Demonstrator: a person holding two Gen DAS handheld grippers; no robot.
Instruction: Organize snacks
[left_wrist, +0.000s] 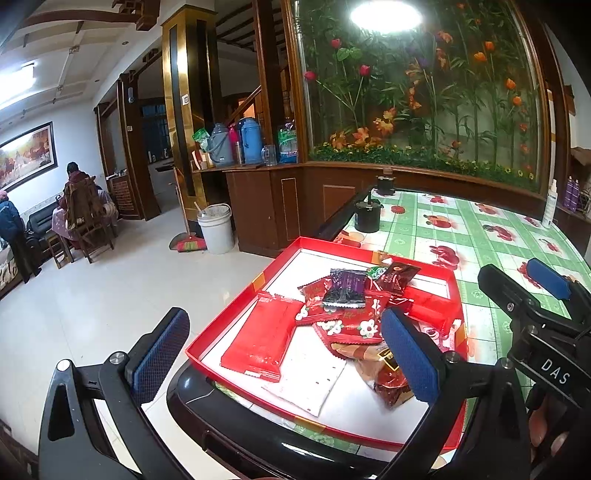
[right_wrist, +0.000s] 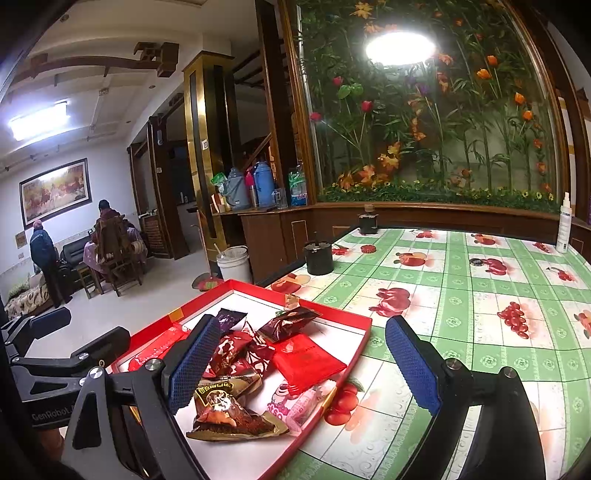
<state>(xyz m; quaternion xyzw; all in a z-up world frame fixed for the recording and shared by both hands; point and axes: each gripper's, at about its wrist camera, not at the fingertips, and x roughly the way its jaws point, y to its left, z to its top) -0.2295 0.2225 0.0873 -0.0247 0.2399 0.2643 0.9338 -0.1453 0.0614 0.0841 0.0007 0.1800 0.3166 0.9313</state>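
Observation:
A shallow red tray (left_wrist: 236, 306) (right_wrist: 364, 334) sits at the table's near left corner. Several wrapped snacks lie piled in it: a flat red pack (left_wrist: 260, 338), a dark purple pack (left_wrist: 345, 288), a brown pack (right_wrist: 288, 323), a red square pack (right_wrist: 306, 360) and a brown-gold pack (right_wrist: 229, 413). My left gripper (left_wrist: 288, 354) is open and empty, hovering over the tray's near left side. My right gripper (right_wrist: 306, 365) is open and empty, its left finger over the pile, its right finger over the tablecloth. The right gripper also shows in the left wrist view (left_wrist: 532, 291).
The table has a green checked fruit-print cloth (right_wrist: 461, 295) and a black rim (left_wrist: 258, 446). Two black pots (right_wrist: 319, 256) (right_wrist: 368, 223) and a white spray bottle (right_wrist: 564, 223) stand farther back. A wooden cabinet, a flower panel, a bucket and seated people lie beyond.

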